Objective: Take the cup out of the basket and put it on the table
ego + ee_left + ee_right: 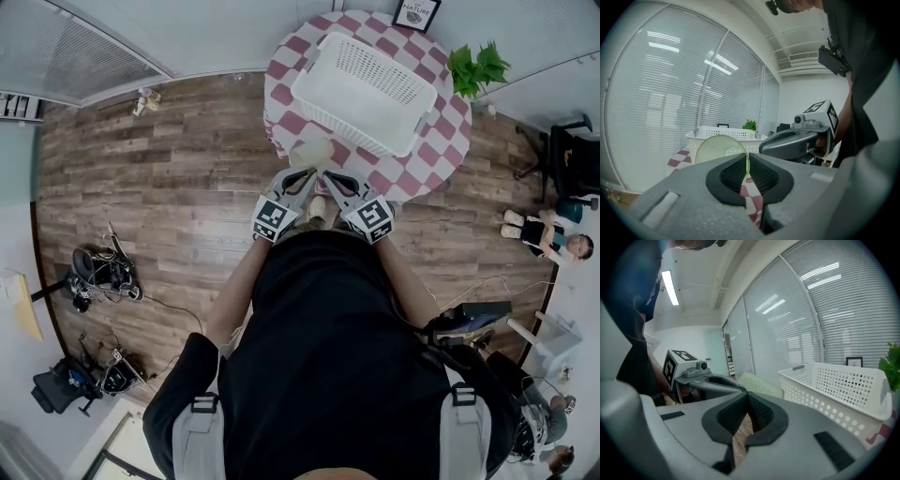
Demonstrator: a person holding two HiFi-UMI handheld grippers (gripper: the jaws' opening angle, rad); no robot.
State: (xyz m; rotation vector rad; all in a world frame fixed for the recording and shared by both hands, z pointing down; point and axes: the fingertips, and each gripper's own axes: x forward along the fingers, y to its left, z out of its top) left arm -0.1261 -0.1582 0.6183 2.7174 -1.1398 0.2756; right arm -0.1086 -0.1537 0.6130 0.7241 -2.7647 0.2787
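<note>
Black-shirted torso (pixel 328 337) nearest, filling the lower head view. Left gripper (pixel 302 176) was clamped narrow on the rim of the pale green cup (pixel 311 152). Cup was outside the basket (pixel 366 89), over the near edge of the checked table (pixel 281 70); contact with the cloth could not be told. Right gripper (pixel 330 178) just beside, jaws together, empty

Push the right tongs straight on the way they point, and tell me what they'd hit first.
Most likely the pale green cup, held by its rim in the left tongs: it sits just beyond the tips of the shut right tongs. Depth is unclear. The white basket lies off to the right.
</note>
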